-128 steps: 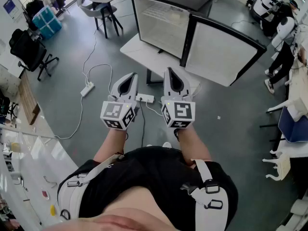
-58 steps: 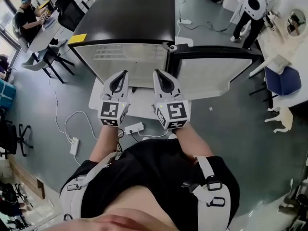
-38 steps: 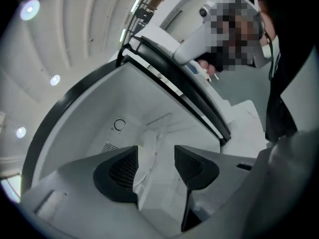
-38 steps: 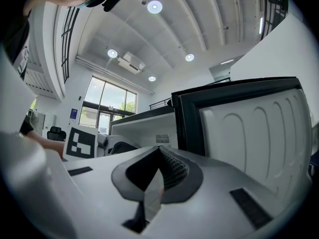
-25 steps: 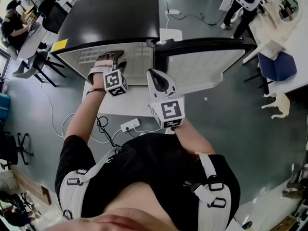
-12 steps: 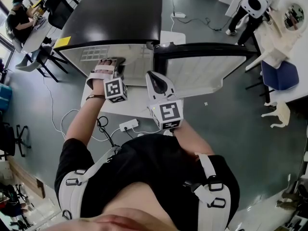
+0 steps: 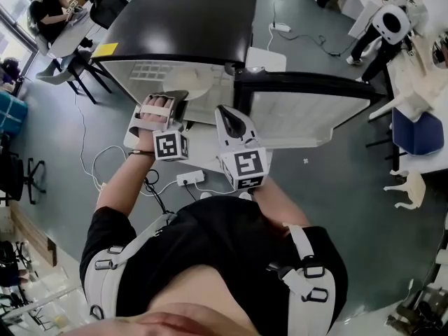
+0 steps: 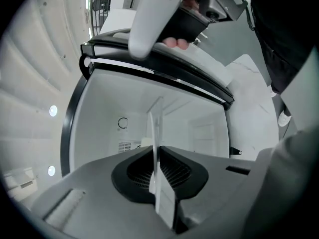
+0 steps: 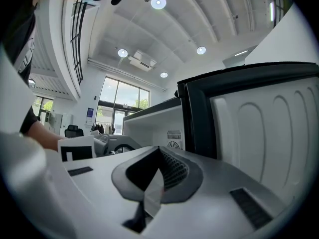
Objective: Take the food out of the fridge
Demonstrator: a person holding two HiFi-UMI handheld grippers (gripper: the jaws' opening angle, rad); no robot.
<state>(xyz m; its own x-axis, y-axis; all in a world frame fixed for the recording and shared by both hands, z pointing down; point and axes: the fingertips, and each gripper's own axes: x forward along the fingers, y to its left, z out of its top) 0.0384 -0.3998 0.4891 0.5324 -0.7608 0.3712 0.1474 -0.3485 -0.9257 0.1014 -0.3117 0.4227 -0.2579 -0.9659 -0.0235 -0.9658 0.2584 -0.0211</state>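
Note:
The fridge (image 7: 183, 26) stands open, black on top and white inside, its door (image 7: 308, 110) swung out to the right. My left gripper (image 7: 176, 101) lies rolled on its side at the opening. Its jaws are closing on a thin pale plate (image 7: 187, 88). In the left gripper view the plate (image 8: 155, 128) shows edge-on between the pads of this gripper (image 8: 155, 169). My right gripper (image 7: 227, 112) hovers level beside the door edge, shut and holding nothing. From the right gripper view (image 9: 153, 178) the door's inner panel (image 9: 259, 123) fills the right side.
The fridge rests on a low white platform (image 7: 204, 144), with a power strip (image 7: 186, 179) and cables on the floor in front. People sit at desks at upper left (image 7: 50, 12). A person (image 7: 389, 26) stands at upper right beside white tables.
My left gripper has closed on the plate at the fridge opening and drawn back a little towards me, lifting slightly. The right gripper has stayed beside the door.

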